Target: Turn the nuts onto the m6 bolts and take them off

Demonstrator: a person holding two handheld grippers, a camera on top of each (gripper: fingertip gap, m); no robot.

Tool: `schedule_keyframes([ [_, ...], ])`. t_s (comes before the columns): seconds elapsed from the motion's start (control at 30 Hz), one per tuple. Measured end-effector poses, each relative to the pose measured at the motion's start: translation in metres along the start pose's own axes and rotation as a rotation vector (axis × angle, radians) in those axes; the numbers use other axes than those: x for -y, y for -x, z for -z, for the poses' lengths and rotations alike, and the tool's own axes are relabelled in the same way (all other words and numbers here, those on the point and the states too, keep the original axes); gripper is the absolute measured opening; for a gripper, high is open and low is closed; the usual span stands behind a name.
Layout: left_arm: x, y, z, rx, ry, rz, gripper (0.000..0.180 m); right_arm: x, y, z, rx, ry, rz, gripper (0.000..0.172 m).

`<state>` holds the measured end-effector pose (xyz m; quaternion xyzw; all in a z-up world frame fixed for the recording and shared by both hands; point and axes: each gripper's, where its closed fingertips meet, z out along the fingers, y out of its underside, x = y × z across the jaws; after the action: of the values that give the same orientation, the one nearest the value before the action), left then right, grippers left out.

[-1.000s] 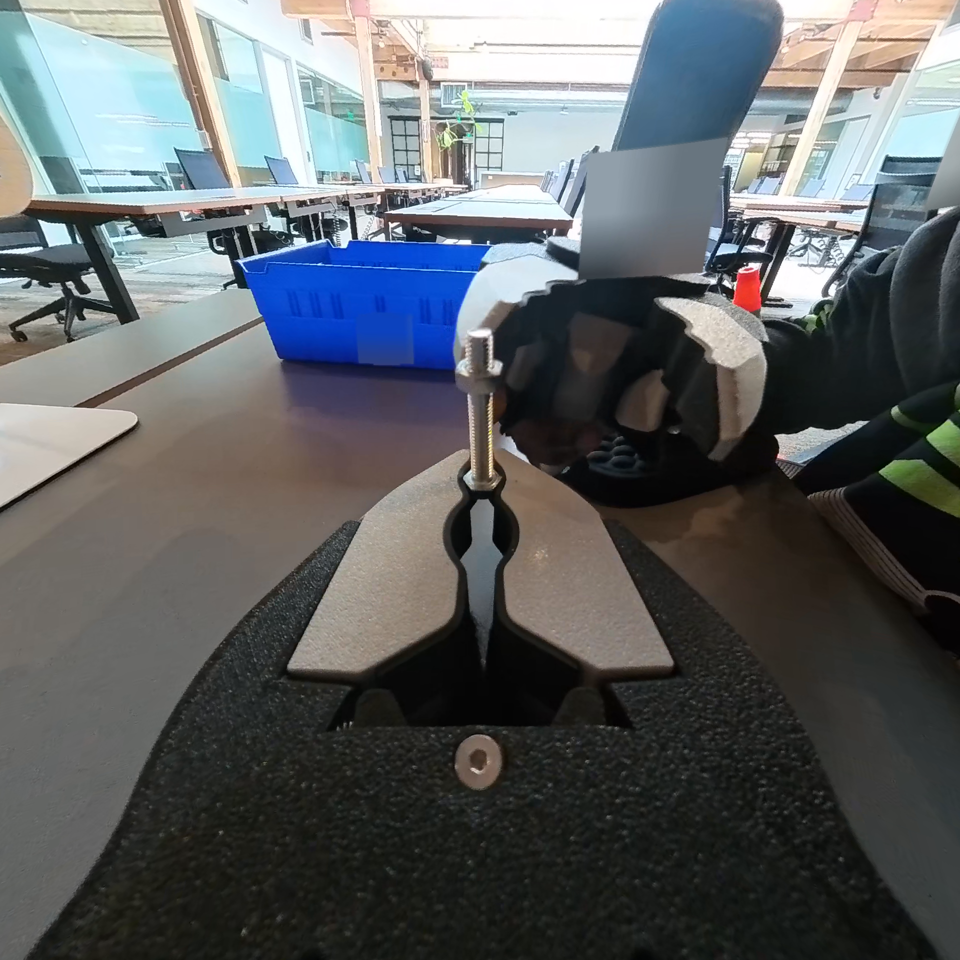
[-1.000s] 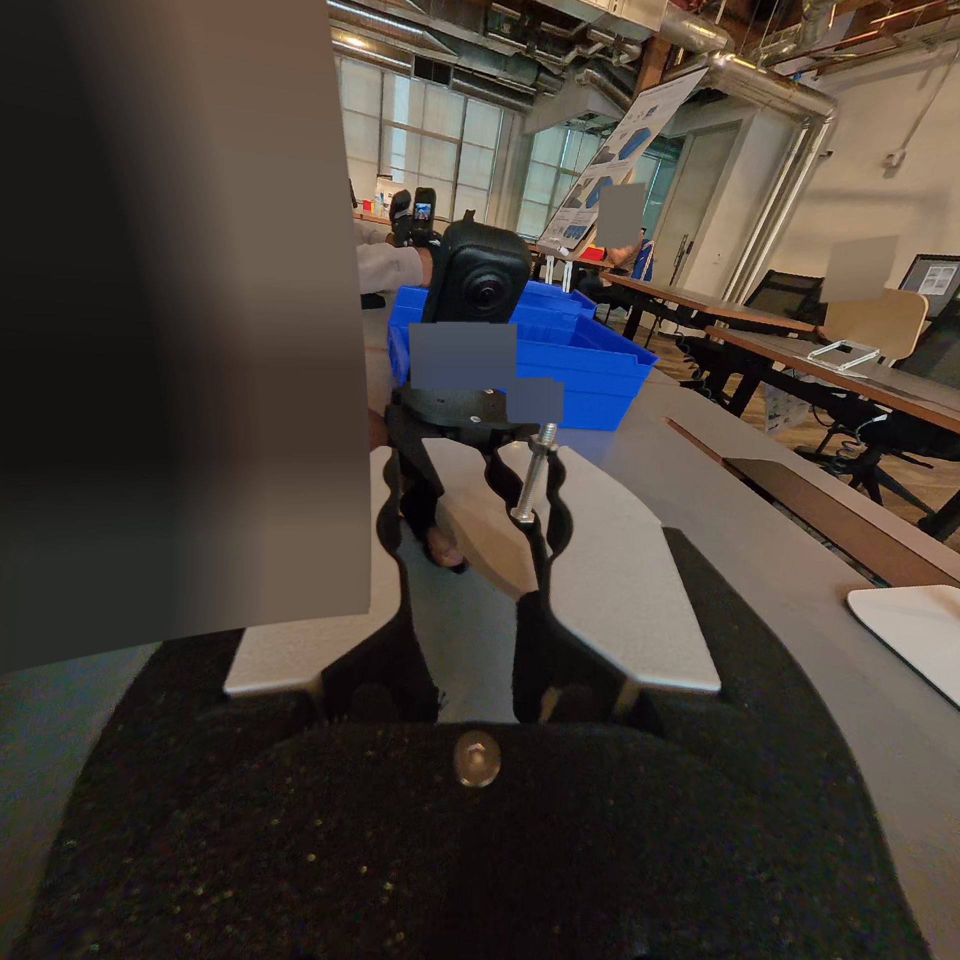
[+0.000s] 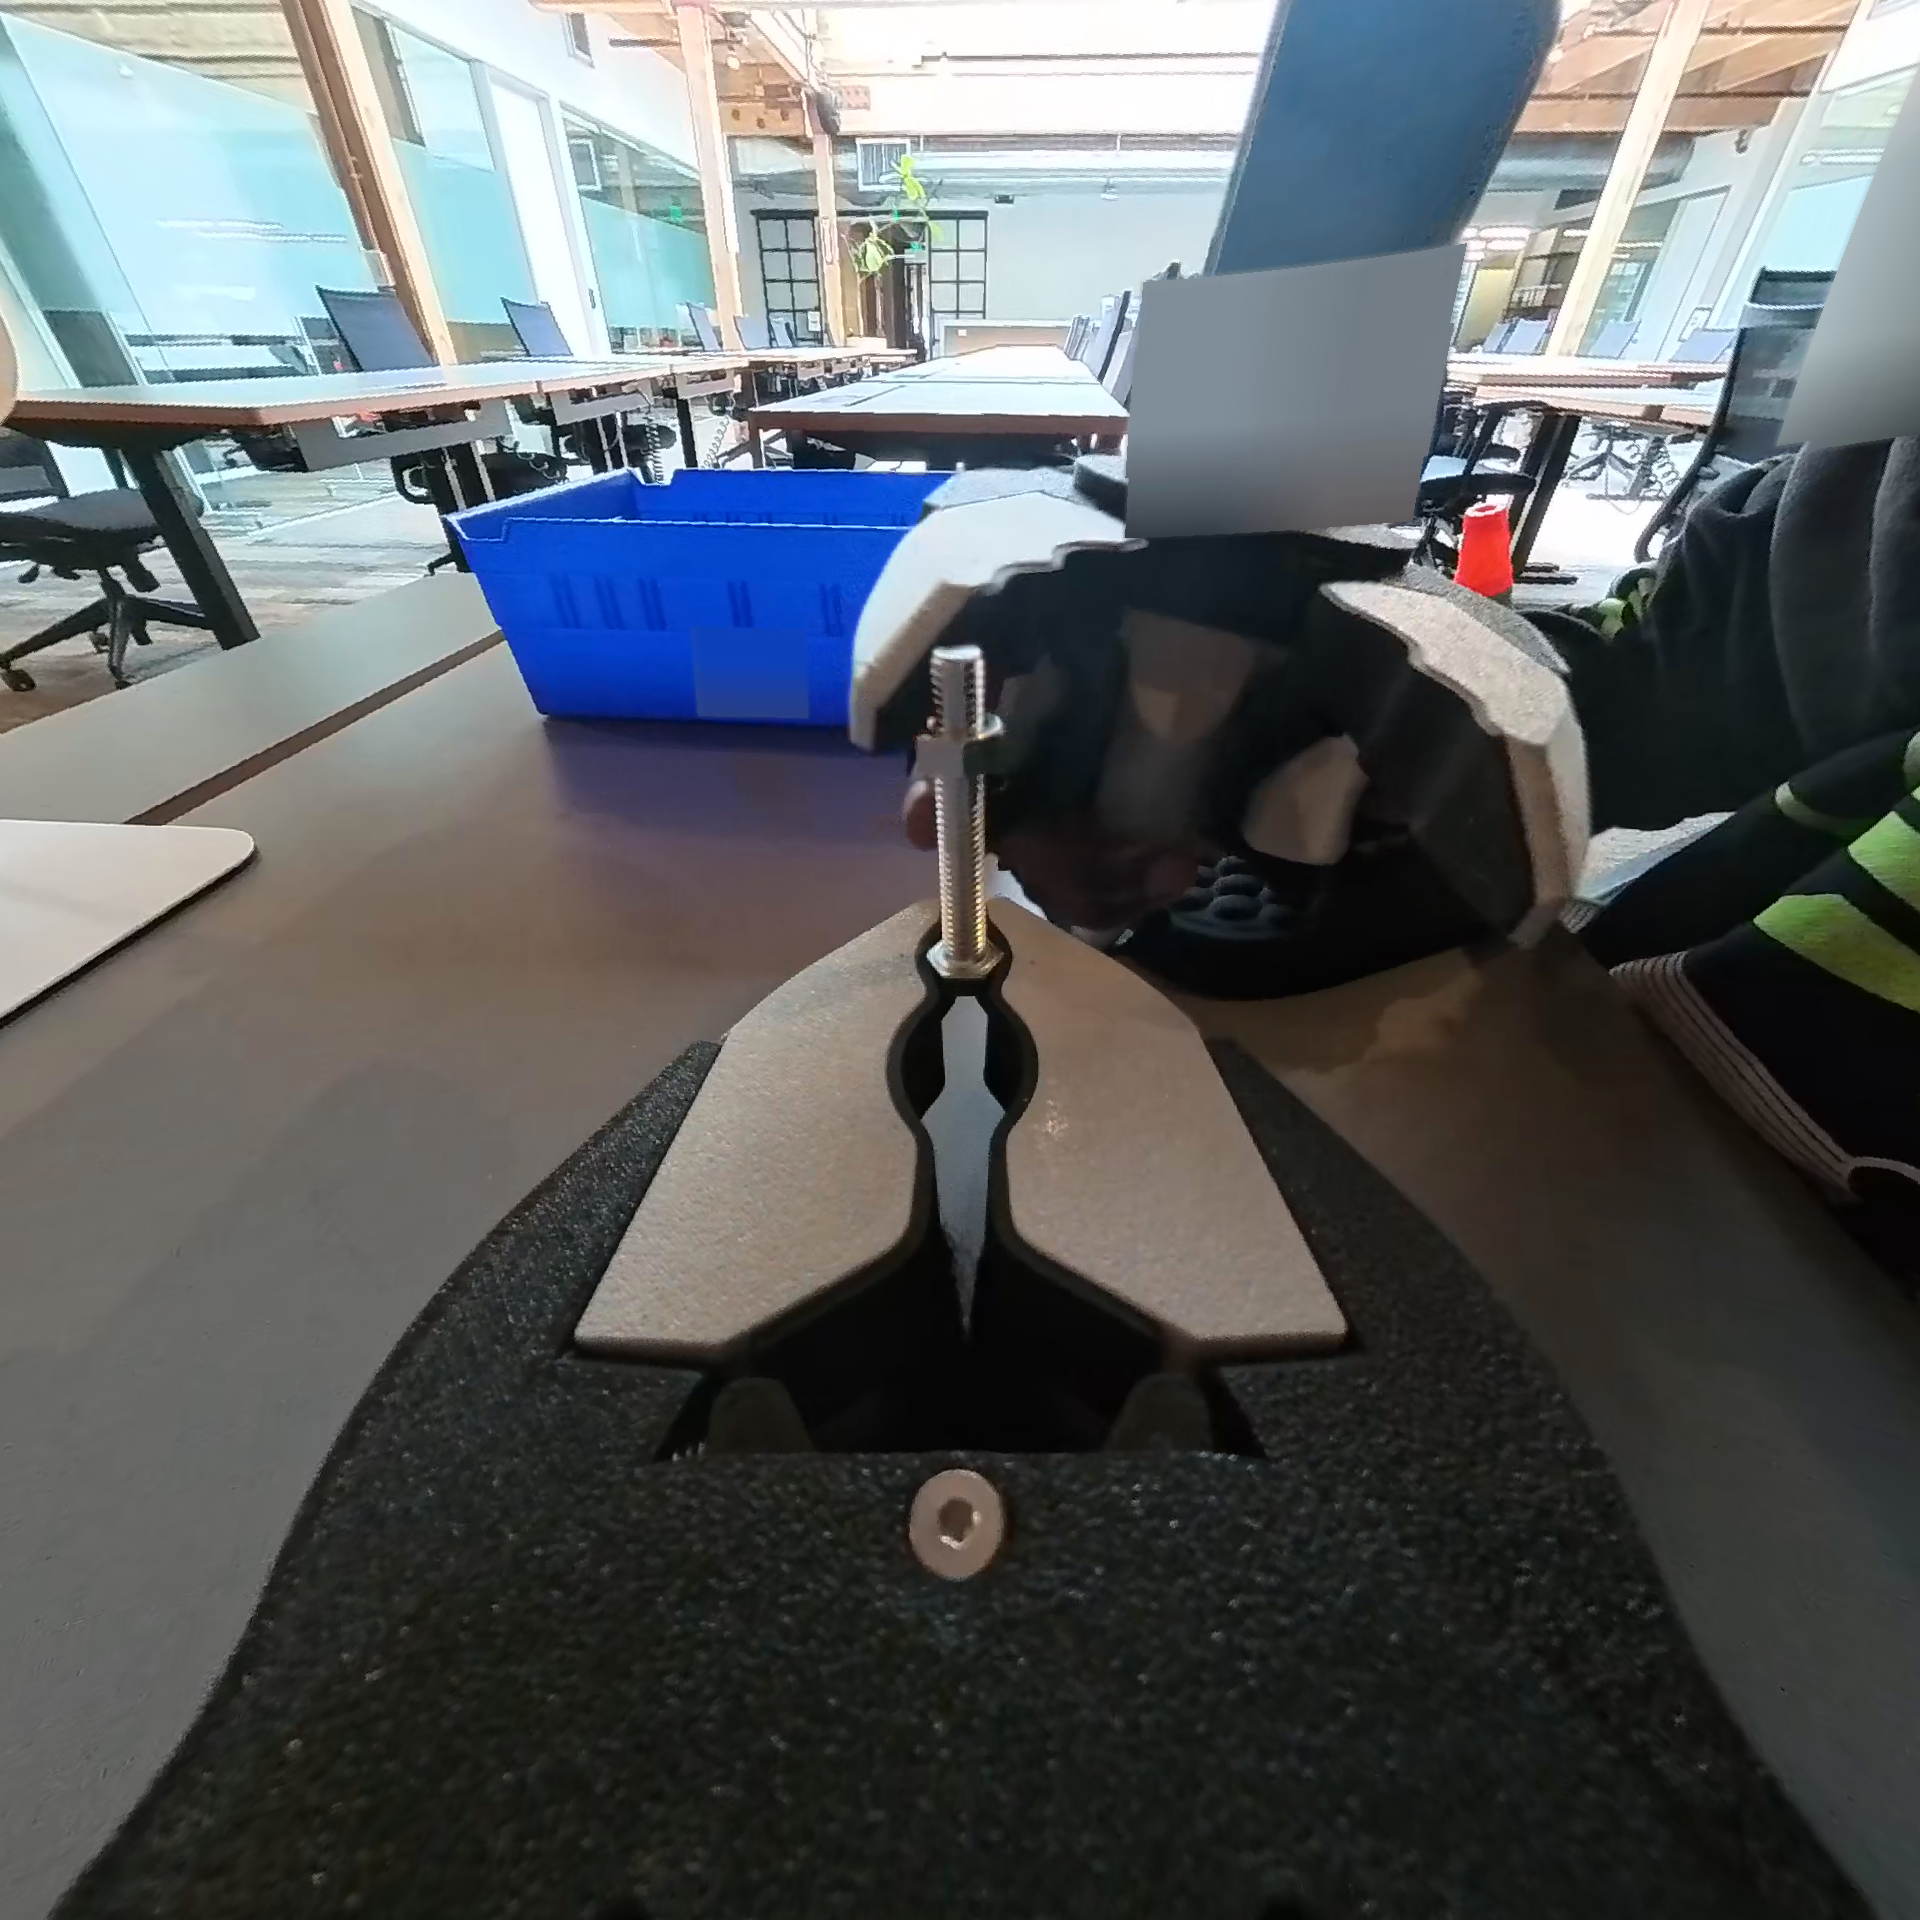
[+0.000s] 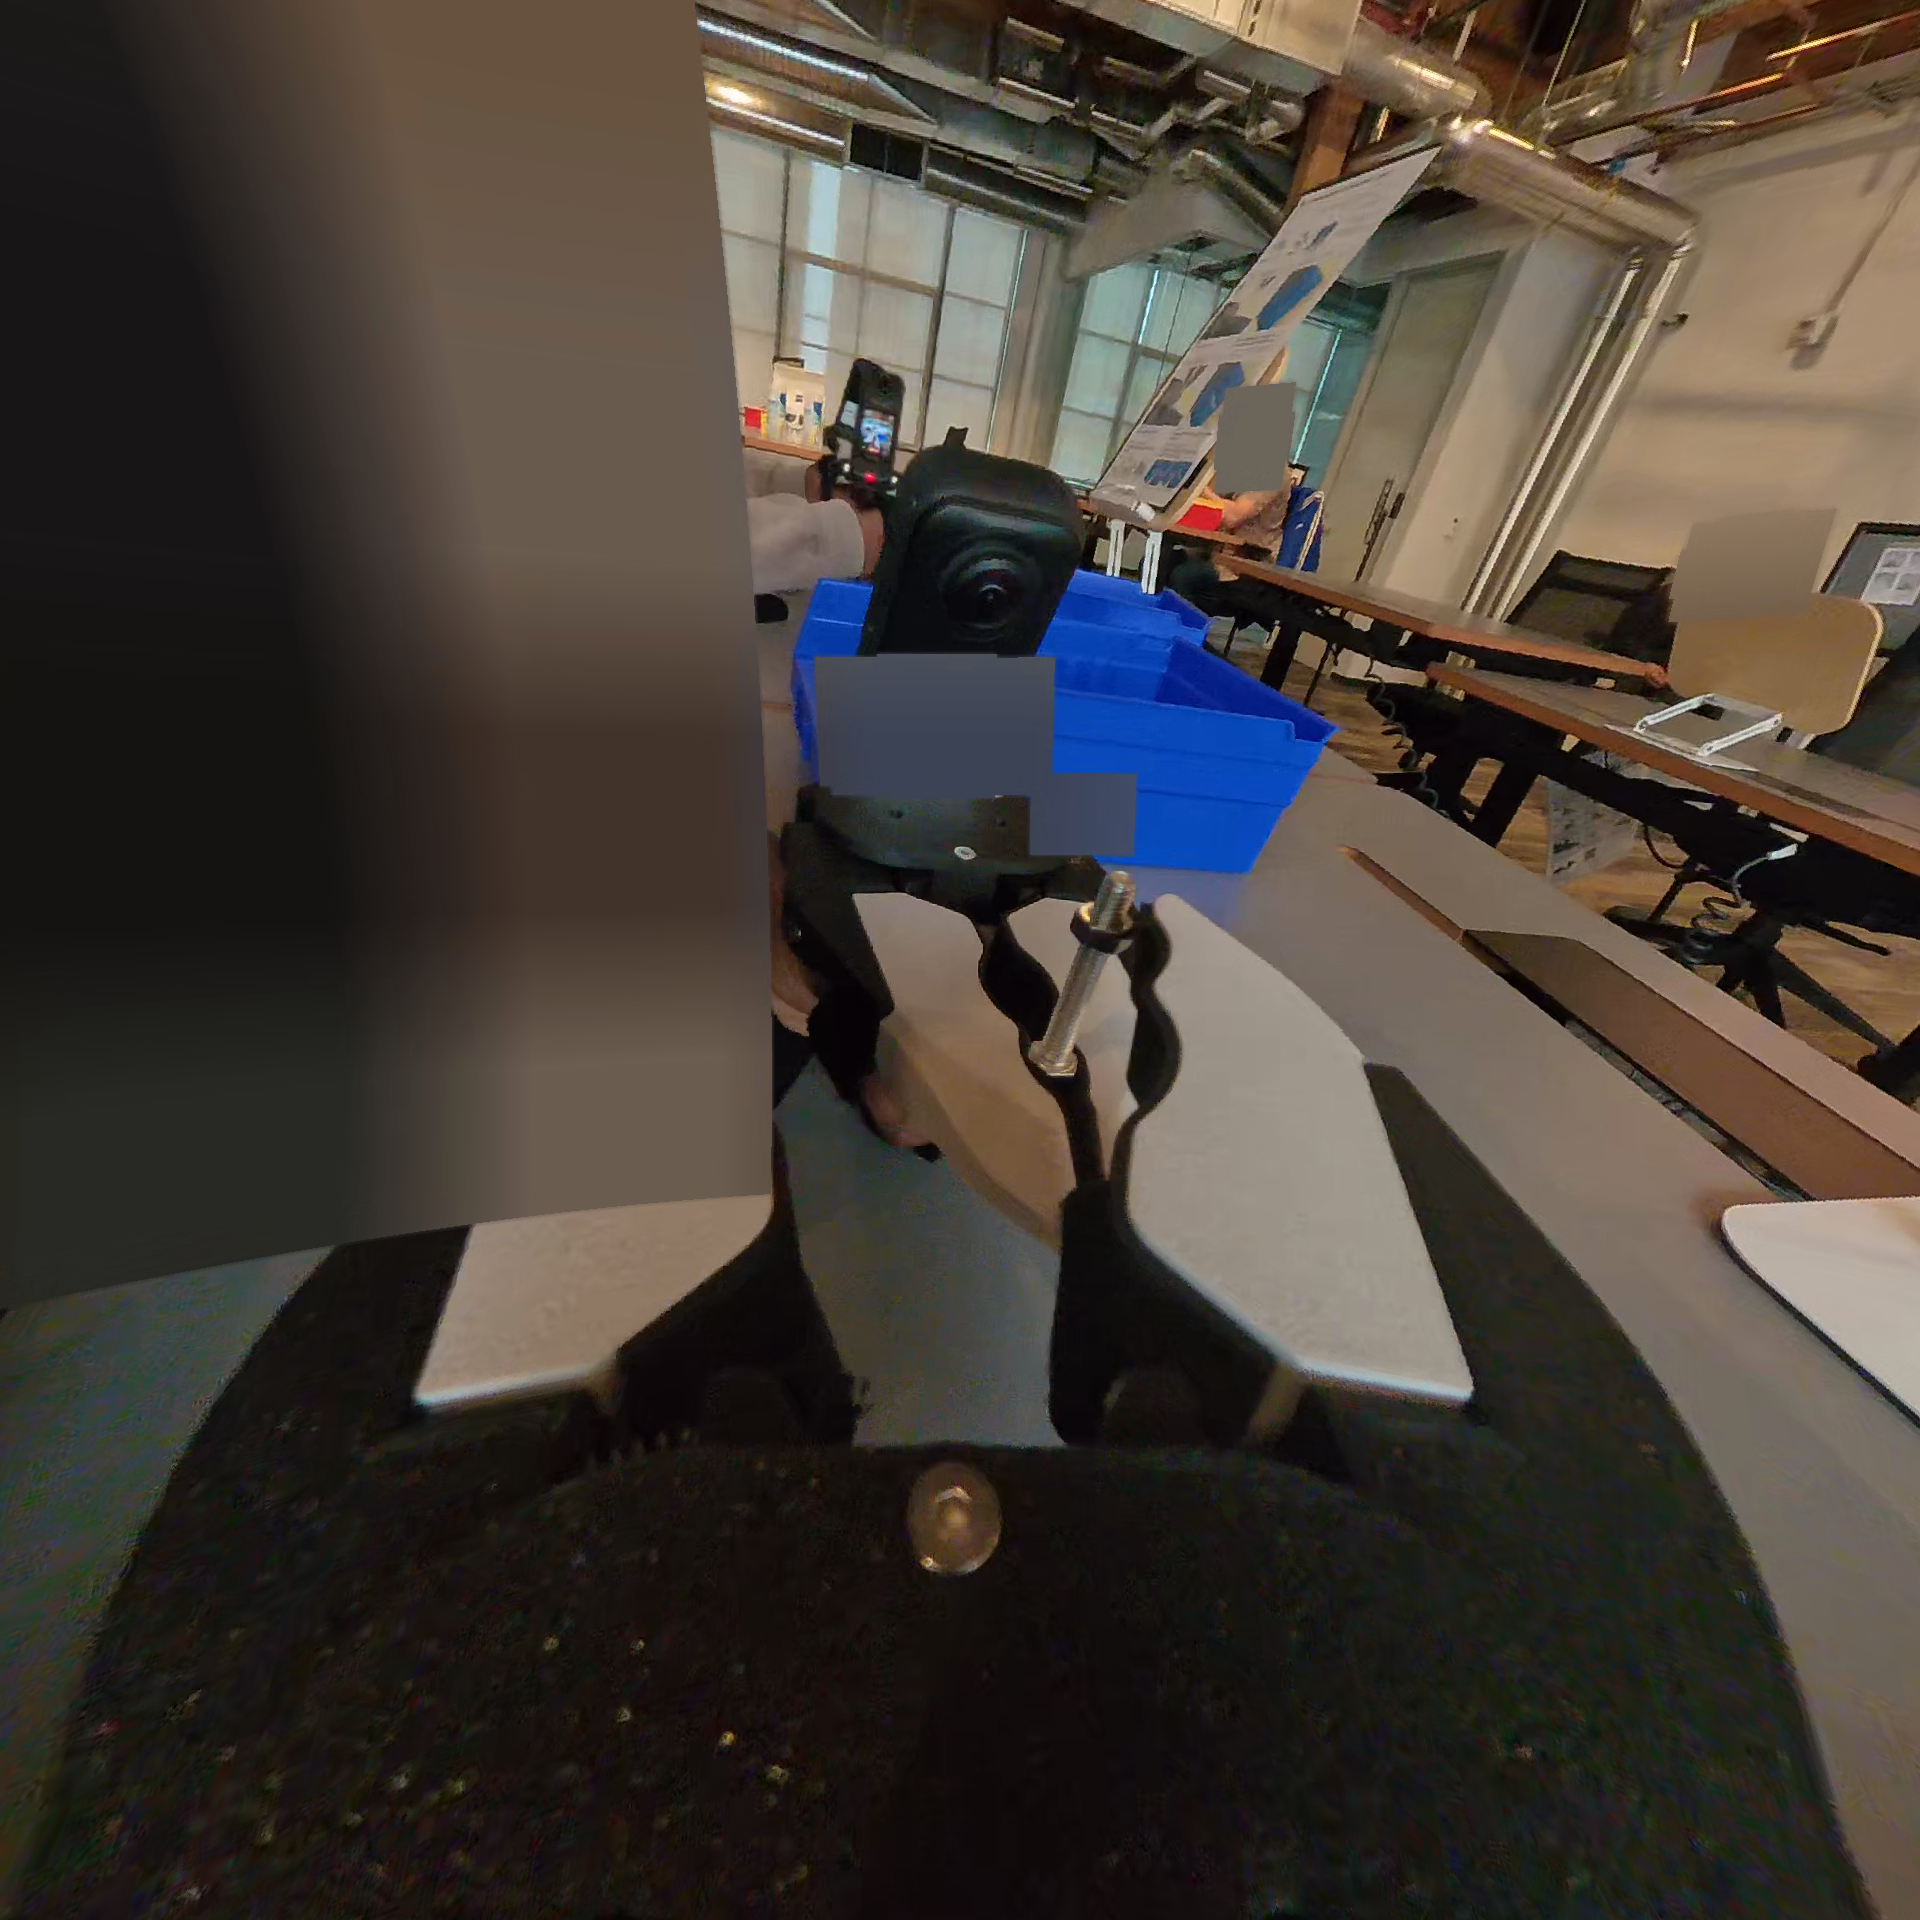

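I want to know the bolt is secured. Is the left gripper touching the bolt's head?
Touching. The left wrist view shows the left gripper's fingertips closed on the hex head of the upright bolt.

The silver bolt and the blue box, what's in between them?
Only bare dark table lies between the bolt and the blue box in the left wrist view.

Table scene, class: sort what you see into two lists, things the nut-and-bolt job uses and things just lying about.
In use:
- silver threaded steel bolt, upright
- small hexagonal metal nut near its top
- left gripper, shut on the bolt head
- right gripper, open wide

Lying about:
- blue plastic bin
- white rounded flat pad
- orange cone
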<state>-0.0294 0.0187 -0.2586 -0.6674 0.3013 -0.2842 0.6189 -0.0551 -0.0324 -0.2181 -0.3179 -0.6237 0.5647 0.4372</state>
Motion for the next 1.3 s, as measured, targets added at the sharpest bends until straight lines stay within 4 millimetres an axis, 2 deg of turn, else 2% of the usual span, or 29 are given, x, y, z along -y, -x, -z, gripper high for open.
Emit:
schedule_keyframes([
  [0.4,0.001,0.003,0.001,0.014,-0.013,0.015,0.002,0.002,-0.007,0.006,-0.042,-0.003,-0.007,0.051],
  [0.77,0.002,0.003,0.001,0.016,-0.014,0.018,0.002,0.002,0.002,0.005,0.006,0.008,0.01,0.037],
  [0.87,0.001,0.003,0.001,0.015,-0.012,0.015,0.002,0.007,-0.005,0.008,-0.031,-0.026,0.009,0.038],
  [0.97,0.001,0.002,0.001,0.012,-0.01,0.013,0.002,0.007,-0.012,0.009,-0.068,-0.035,-0.008,0.052],
  [1.03,0.001,0.002,0.001,0.01,-0.009,0.012,0.003,0.003,-0.011,0.006,-0.054,-0.017,-0.025,0.063],
  [1.1,0.001,0.002,0.0,0.009,-0.007,0.011,0.003,0.0,-0.007,0.003,-0.033,0.001,-0.022,0.067],
  [1.3,0.001,0.003,0.001,0.012,-0.012,0.016,0.002,-0.001,-0.005,0.004,-0.026,0.014,-0.006,0.057],
])
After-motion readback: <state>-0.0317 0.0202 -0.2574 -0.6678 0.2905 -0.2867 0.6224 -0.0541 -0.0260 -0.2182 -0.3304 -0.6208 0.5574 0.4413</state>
